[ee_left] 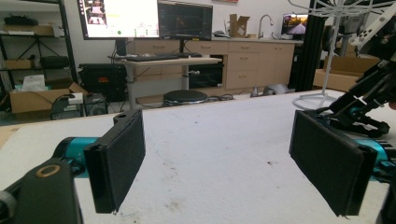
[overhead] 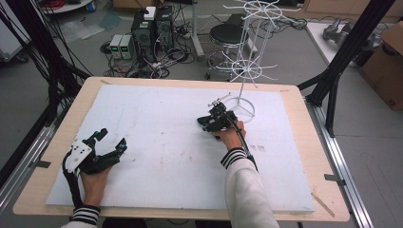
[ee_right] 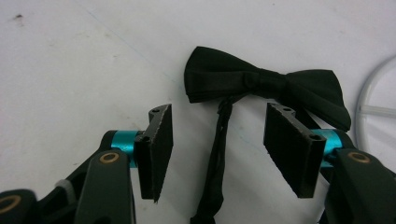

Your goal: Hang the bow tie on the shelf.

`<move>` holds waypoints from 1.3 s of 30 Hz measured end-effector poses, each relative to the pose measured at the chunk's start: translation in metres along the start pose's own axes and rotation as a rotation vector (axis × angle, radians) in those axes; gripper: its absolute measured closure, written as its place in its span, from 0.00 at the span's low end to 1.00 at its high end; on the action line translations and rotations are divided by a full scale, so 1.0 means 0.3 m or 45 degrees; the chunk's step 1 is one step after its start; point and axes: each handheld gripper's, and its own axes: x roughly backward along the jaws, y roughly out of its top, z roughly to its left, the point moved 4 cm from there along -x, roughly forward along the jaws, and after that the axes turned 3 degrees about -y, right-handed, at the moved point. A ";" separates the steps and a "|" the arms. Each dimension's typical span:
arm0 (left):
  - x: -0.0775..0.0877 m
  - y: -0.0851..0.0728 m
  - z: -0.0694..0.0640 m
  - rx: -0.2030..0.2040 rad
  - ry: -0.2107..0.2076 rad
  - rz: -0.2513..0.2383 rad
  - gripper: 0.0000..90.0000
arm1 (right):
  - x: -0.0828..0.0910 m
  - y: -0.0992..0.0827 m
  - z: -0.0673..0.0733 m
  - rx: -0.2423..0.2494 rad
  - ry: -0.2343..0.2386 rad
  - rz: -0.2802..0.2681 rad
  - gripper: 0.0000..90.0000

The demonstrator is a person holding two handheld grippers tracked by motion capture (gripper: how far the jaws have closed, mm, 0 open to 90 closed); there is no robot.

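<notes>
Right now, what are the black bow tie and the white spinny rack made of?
The black bow tie looks like satin-type fabric: soft folds, faint sheen, a cloth strap trailing down. The white wire rack seems to be painted metal wire: thin stiff rods, ring base; coating uncertain.

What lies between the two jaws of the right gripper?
In the right gripper view, the strap of the black bow tie runs between the open jaws, on the white table cover; neither touches it.

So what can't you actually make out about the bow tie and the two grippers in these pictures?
- Bow tie: in the high view the right gripper and hand cover it.
- Its strap: in the right gripper view the bottom edge cuts it off, so its end and any clasp are hidden.
- Wire rack: its top is cut off by the high view's upper edge.
- Left gripper: open over the bare white board.
</notes>
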 end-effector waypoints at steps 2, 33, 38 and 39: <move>0.000 0.000 0.000 0.000 0.000 0.000 0.21 | -0.002 -0.001 -0.001 -0.003 -0.002 0.009 0.50; 0.000 0.000 0.001 0.005 0.002 0.000 0.21 | -0.042 -0.008 -0.012 -0.054 -0.012 0.045 0.96; 0.000 0.000 0.001 0.005 0.002 0.000 0.21 | -0.038 -0.006 -0.011 -0.031 -0.021 0.038 0.96; 0.000 0.000 0.001 0.006 0.002 0.000 0.21 | -0.038 -0.006 -0.011 -0.031 -0.021 0.038 0.96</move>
